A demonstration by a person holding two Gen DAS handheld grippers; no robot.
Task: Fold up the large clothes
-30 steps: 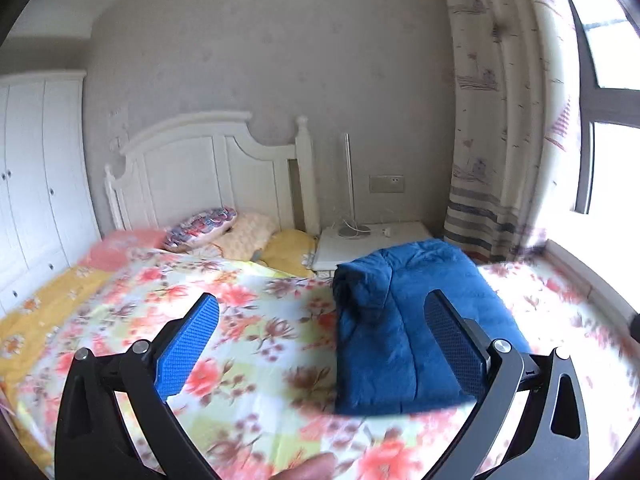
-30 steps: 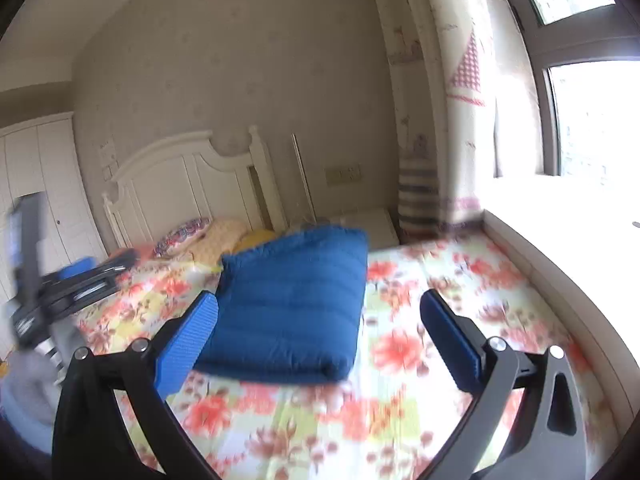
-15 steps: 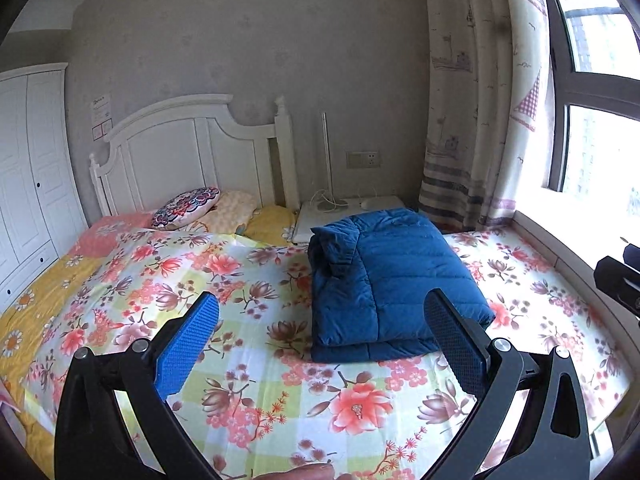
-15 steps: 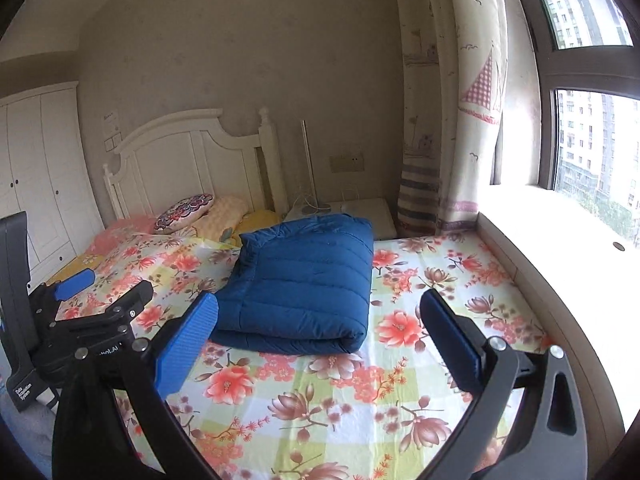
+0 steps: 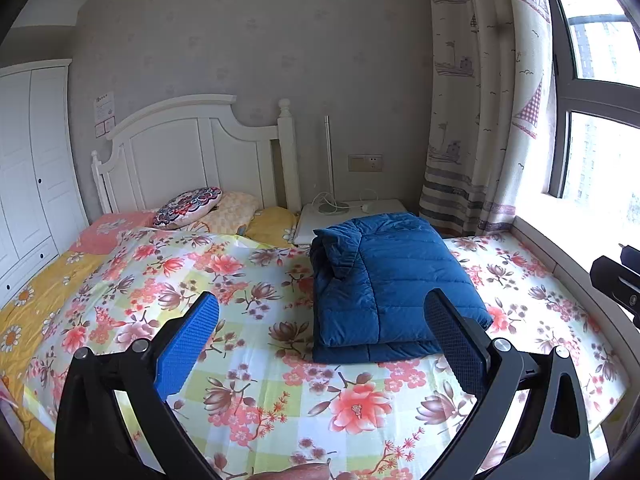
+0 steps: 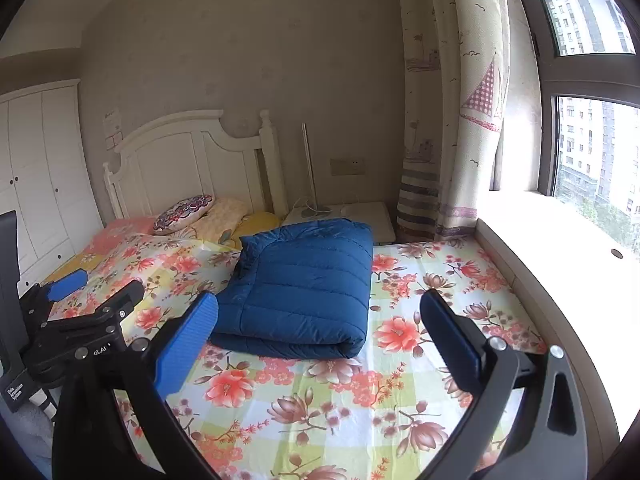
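Observation:
A blue quilted jacket (image 5: 392, 284) lies folded into a thick rectangle on the floral bedsheet (image 5: 256, 380), toward the bed's right side; it also shows in the right wrist view (image 6: 304, 292). My left gripper (image 5: 320, 344) is open and empty, held above the bed short of the jacket. My right gripper (image 6: 318, 338) is open and empty, also back from the jacket's near edge. The left gripper shows in the right wrist view (image 6: 84, 296) at the left edge.
Pillows (image 5: 188, 208) lie by the white headboard (image 5: 192, 152). A white nightstand (image 5: 344, 216) with a lamp stands behind the jacket. A curtain (image 5: 480, 120) and a window ledge (image 6: 552, 248) run along the right. A white wardrobe (image 5: 28, 168) is at the left.
Both grippers have pulled back and up from the folded jacket, so more of the bed shows. The jacket has stayed in place. Both stay open.

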